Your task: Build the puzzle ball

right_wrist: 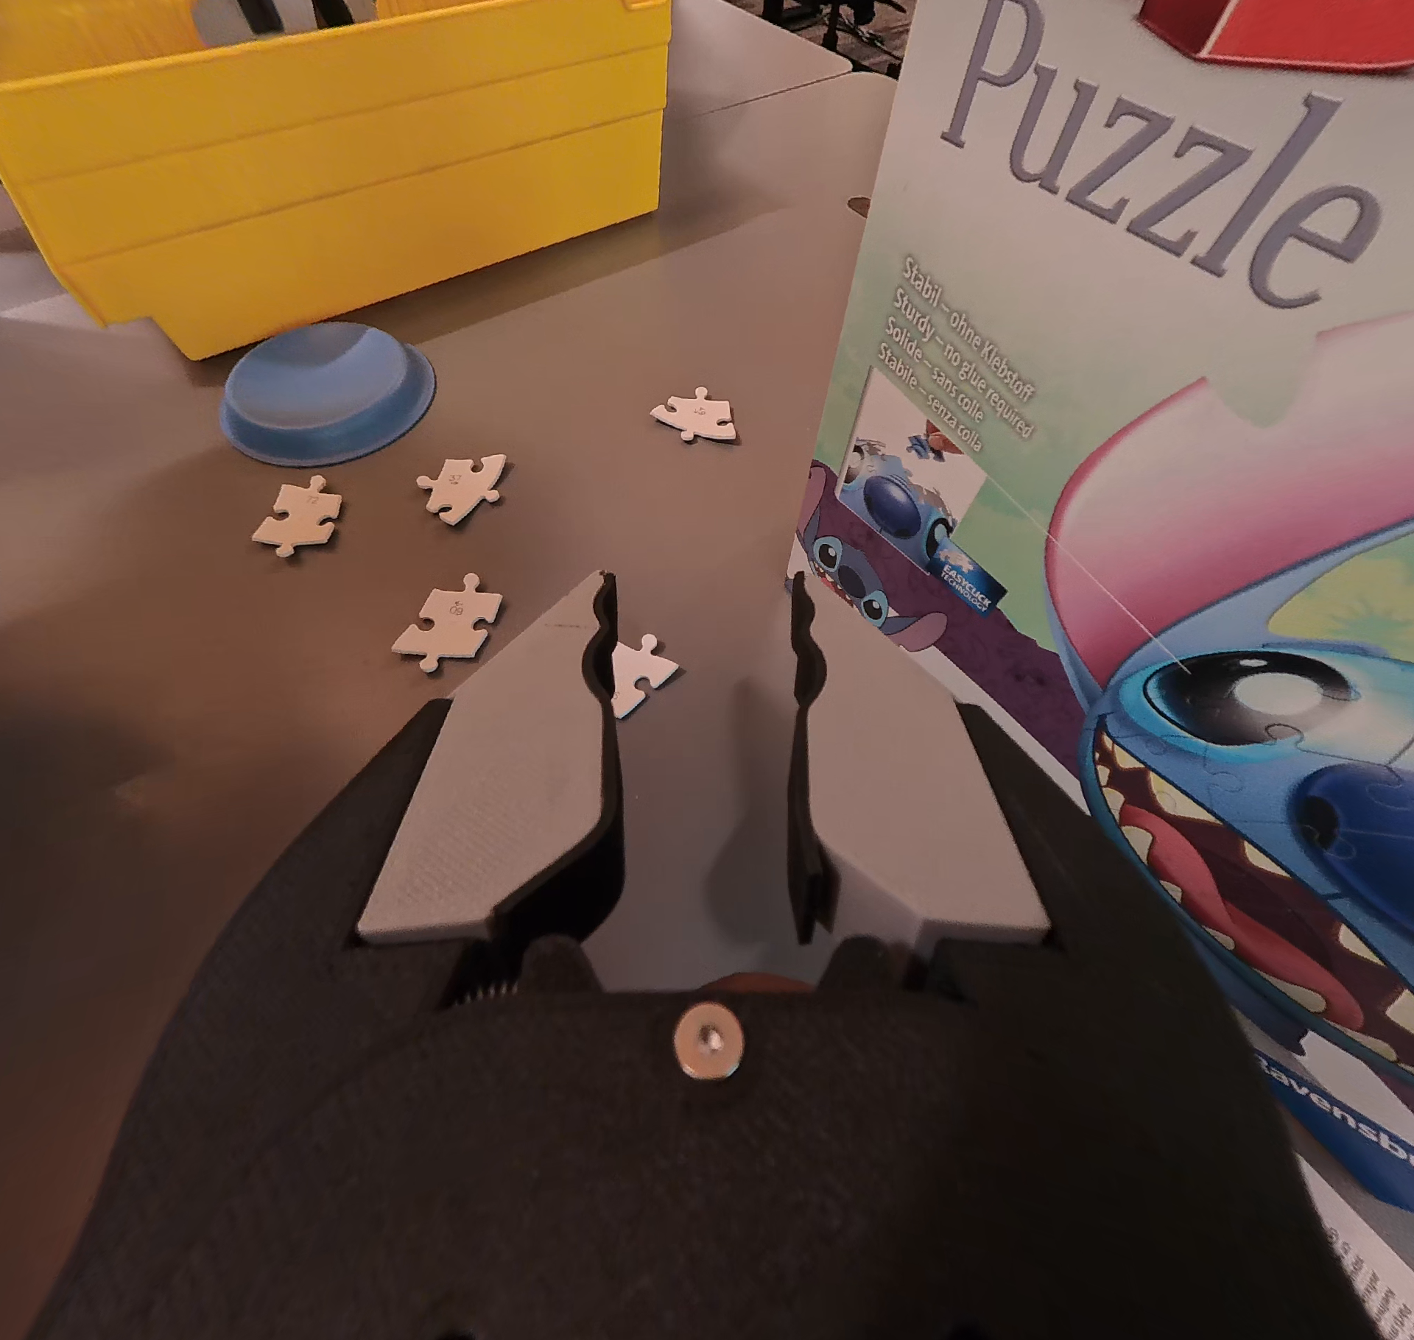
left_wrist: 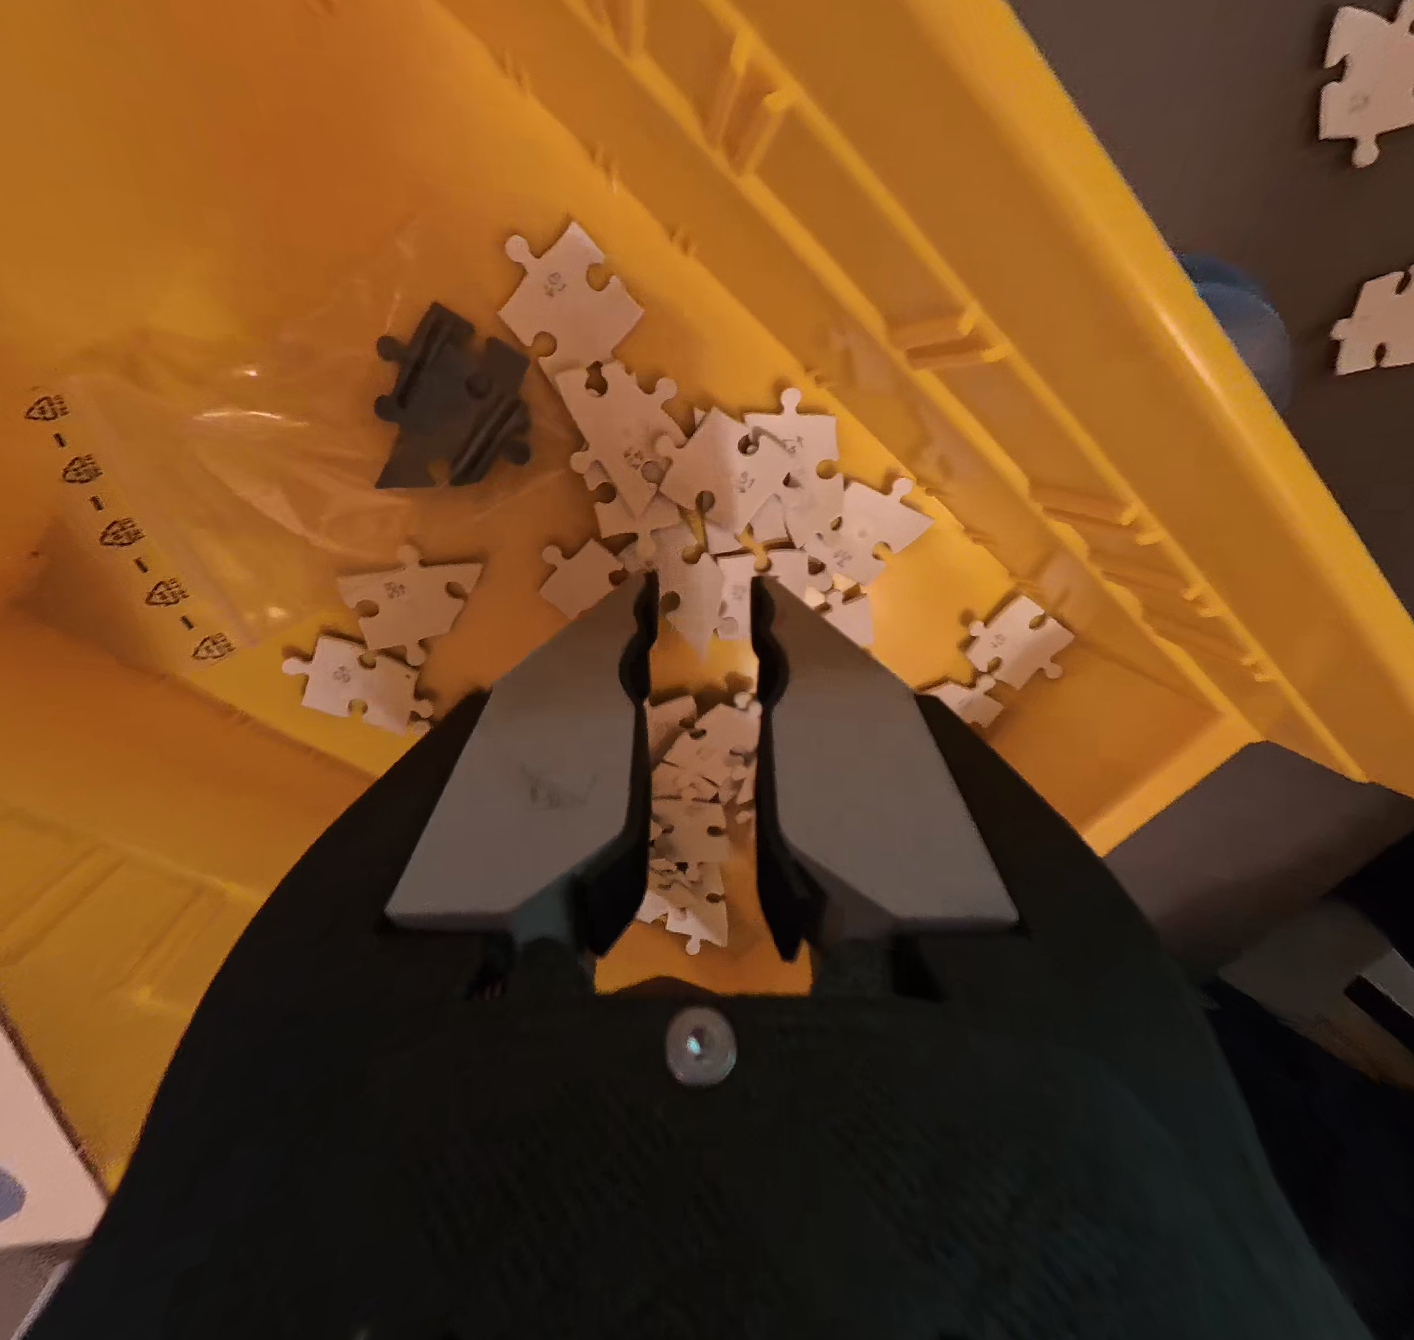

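My left gripper (left_wrist: 705, 588) is open and empty, reaching down into the yellow bin (left_wrist: 918, 232) just above a pile of white puzzle pieces (left_wrist: 734, 477) lying back side up. A dark pair of joined pieces (left_wrist: 451, 401) lies to the left in the bin. My right gripper (right_wrist: 702, 584) is open and empty, low over the grey table (right_wrist: 689, 270). Several loose white pieces lie on the table ahead of it; the nearest piece (right_wrist: 639, 672) is partly hidden behind its left finger, and another piece (right_wrist: 447, 622) lies just left of it.
A clear plastic bag (left_wrist: 229, 477) lies in the bin at the left. The blue round stand (right_wrist: 329, 393) sits on the table in front of the bin (right_wrist: 344, 179). The upright puzzle box (right_wrist: 1148, 462) stands close on the right. Chairs are beyond the table. About 35 centimeters separates my left fingertips from my right. The nearest piece (right_wrist: 639, 672) lies around 6 centimeters away from my right fingertips.
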{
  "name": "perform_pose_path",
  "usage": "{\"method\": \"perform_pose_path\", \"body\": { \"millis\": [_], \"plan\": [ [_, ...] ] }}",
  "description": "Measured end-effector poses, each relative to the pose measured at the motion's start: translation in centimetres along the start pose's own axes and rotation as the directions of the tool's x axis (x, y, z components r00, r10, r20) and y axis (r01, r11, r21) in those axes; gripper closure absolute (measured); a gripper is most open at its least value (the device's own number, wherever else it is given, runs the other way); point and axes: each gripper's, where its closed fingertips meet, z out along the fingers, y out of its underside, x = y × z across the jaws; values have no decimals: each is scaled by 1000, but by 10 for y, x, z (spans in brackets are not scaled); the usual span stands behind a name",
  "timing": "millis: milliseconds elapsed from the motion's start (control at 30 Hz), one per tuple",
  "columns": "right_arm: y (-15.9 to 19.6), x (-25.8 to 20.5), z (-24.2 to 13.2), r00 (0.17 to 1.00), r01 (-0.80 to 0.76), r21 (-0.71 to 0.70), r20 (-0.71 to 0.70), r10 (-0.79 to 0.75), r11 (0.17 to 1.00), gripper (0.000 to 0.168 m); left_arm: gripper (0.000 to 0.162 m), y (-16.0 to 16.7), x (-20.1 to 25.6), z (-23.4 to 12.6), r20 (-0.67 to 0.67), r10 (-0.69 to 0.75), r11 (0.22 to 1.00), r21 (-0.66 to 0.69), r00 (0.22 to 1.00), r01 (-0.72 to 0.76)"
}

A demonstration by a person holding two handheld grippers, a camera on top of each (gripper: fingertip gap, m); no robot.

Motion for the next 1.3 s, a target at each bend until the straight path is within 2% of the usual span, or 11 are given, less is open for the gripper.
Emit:
{"method": "perform_pose_path", "body": {
  "millis": [133,233,267,367,767,1167,1267,1300],
  "plan": [
    [1,0,0,1000,-2,-3,3,2,1000,125,128,9,1,14,2,-5,996,-84,1000,5],
    [2,1,0,1000,3,-9,-1,-3,1000,126,136,22,-14,18,76,-11,990,-139,997,22],
    [1,0,0,1000,3,-8,0,-3,1000,126,146,22,-19,16,91,-20,992,-124,996,31],
    [1,-1,0,1000,3,-8,6,-3,1000,125,143,35,-24,13,95,-67,983,-166,993,83],
    [4,-2,3,1000,10,-26,9,-10,1000,126,138,34,-28,-7,120,-65,992,-97,991,77],
    [1,-1,1,1000,14,-11,-1,-14,1000,126,136,35,-31,6,141,-36,987,-148,989,57],
    [0,-1,-1,1000,14,-8,-3,-14,1000,126,134,37,-31,14,142,6,982,-187,990,21],
    [0,-1,-1,1000,14,-7,-3,-14,1000,126,139,36,-34,14,167,43,982,-187,985,-12]
  ]
}}
